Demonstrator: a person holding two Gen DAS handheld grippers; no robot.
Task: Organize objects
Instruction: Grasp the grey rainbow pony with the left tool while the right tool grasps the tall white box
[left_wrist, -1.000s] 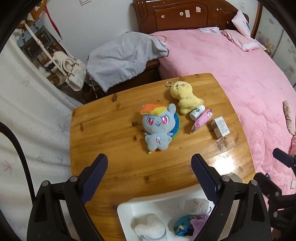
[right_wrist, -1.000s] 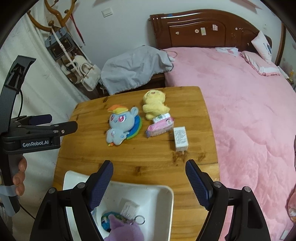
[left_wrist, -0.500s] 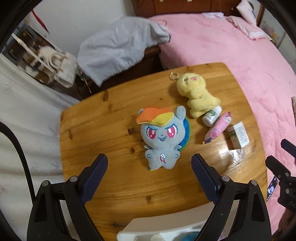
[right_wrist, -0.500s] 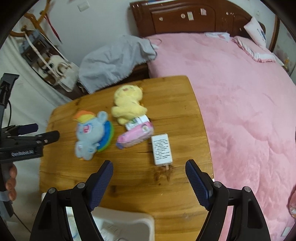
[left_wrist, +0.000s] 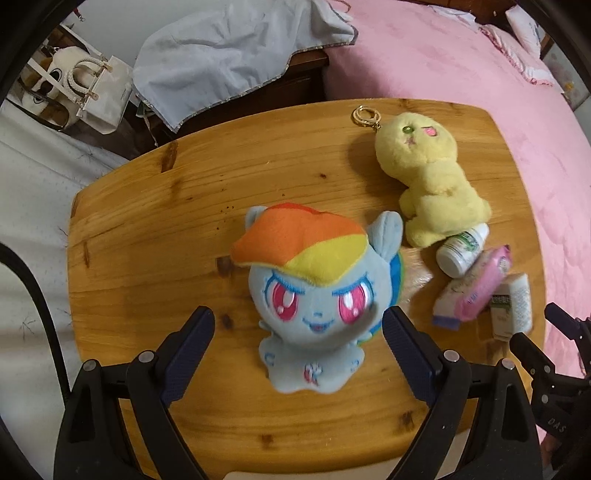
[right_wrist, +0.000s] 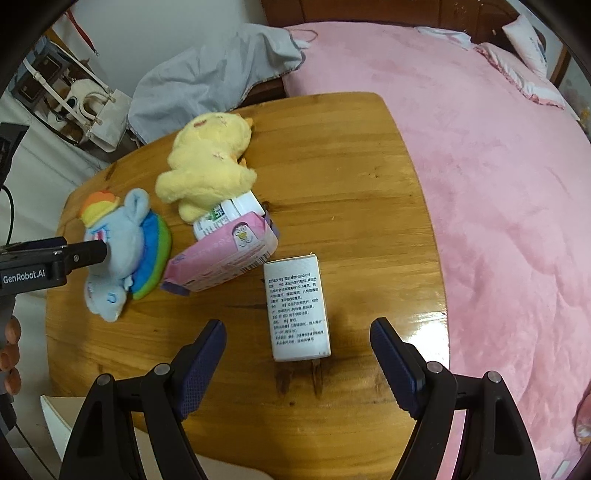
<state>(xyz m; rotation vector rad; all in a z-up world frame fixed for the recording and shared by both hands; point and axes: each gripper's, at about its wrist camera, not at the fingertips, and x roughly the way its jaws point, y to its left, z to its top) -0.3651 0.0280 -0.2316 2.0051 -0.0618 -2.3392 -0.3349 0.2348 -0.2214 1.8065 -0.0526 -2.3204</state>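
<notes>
The left gripper (left_wrist: 298, 328) pointed almost straight down over the wooden table (left_wrist: 155, 236), its jaws wide apart after having just opened a little further. The blue pony plush (left_wrist: 314, 295) lay between the fingertips (left_wrist: 192, 332), untouched by either pad. It lay on its back, face up, its long axis running away from the tool — body and feet nearest the gripper, orange-and-yellow mane at the far end.

Beyond the right-hand finger lay the yellow plush (left_wrist: 430, 181), its long axis slanting away, head and gold key ring (left_wrist: 365, 116) farthest off. Its lower end touched a small white bottle (left_wrist: 461, 251), which pointed diagonally toward the tool. Just beside the bottle lay the pink tissue pack (left_wrist: 476, 291), on a similar diagonal.

The right gripper (right_wrist: 297, 354) stood open too, empty, tilted steeply down. The white box (right_wrist: 297, 306) lay flat just ahead of its fingertips, roughly centred between them and touching neither — long axis pointing away from the tool, printed side up. The far end of the box sat close to the pink tissue pack. Left of this gripper, the left tool's finger reached in beside the pony's head. A pink bed (right_wrist: 480, 166) bordered the table to the right of both grippers.
</notes>
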